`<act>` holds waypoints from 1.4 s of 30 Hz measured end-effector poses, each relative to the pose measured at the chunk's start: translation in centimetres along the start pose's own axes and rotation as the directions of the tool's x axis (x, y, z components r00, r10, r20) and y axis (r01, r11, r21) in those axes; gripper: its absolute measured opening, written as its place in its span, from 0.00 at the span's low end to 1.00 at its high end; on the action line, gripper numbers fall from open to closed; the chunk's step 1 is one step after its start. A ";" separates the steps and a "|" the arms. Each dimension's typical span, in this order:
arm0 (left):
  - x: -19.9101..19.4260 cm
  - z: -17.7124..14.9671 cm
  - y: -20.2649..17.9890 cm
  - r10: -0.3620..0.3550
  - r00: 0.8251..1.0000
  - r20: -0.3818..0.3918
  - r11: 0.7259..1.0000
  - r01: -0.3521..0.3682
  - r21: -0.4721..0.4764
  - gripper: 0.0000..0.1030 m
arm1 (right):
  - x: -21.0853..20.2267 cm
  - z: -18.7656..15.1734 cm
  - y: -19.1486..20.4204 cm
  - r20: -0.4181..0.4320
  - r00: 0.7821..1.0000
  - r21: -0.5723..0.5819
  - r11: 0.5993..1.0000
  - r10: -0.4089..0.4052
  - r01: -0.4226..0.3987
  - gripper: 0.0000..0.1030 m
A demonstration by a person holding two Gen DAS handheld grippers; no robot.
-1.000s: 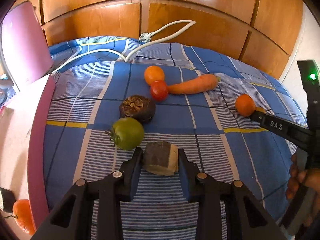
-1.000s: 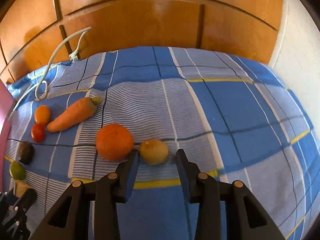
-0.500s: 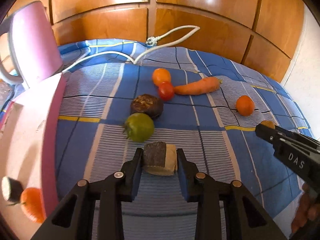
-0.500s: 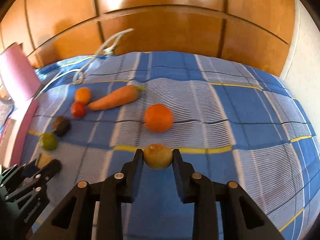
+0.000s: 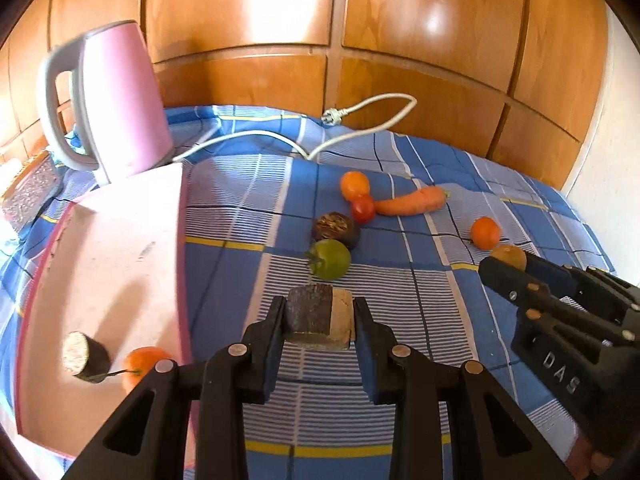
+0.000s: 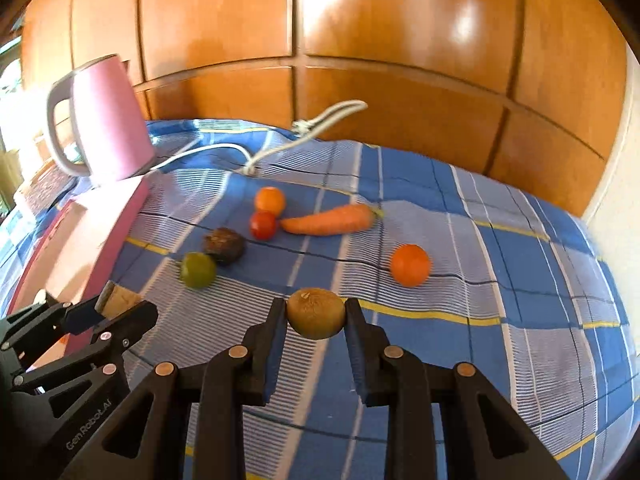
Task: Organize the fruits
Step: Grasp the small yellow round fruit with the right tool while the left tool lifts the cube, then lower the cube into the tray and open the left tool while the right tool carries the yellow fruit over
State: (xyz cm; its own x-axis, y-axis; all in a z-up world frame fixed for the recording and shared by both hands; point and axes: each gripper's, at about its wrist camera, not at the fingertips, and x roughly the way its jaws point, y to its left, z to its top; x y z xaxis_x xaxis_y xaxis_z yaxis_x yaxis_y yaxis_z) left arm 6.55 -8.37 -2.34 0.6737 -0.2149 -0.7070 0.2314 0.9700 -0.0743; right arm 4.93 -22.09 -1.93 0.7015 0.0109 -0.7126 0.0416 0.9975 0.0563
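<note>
The right gripper (image 5: 505, 266) is showing "DAS" on its body; the left gripper (image 6: 120, 312) is showing "Gen Robot.AI".

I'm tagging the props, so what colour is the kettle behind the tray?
Pink body, with a grey handle; the kettle shows best in the left wrist view.

Left gripper (image 5: 320, 312): matte black plastic, two flat-sided fingers w/ dark blue pads, triangular cut-outs in the arms, round copper-coloured rivets at the pivots. Seen from the right wrist cam it carries white "Gen Robot.AI" lettering. Right gripper (image 6: 316, 314): same black build, same rivets & cut-outs; white "DAS" on its side in the left wrist view.
</note>
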 end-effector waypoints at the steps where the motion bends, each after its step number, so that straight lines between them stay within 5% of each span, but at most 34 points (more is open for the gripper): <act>1: -0.3 0.0 0.2 0.002 1.000 0.007 1.000 -0.002 -0.002 0.31 | -0.2 0.0 0.4 0.004 1.000 -0.008 1.000 0.004 -0.004 0.28; 23: -5.3 -0.1 4.4 0.045 0.995 0.086 0.996 -0.038 -0.085 0.31 | -3.7 0.0 5.6 0.066 0.994 -0.096 0.992 0.086 -0.079 0.28; 42: -8.1 -1.5 10.2 0.155 0.983 0.099 0.974 -0.135 -0.184 0.31 | -5.6 -0.4 12.1 0.063 0.979 -0.226 0.958 0.193 -0.175 0.28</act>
State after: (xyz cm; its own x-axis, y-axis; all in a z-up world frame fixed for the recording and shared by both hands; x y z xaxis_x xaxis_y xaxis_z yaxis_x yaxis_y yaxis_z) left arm 2.45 3.43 1.56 0.7678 -0.0724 -0.6366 0.0053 0.9943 -0.1067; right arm 1.19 -10.03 2.43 0.7397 0.1994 -0.6428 -0.2436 0.9697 0.0205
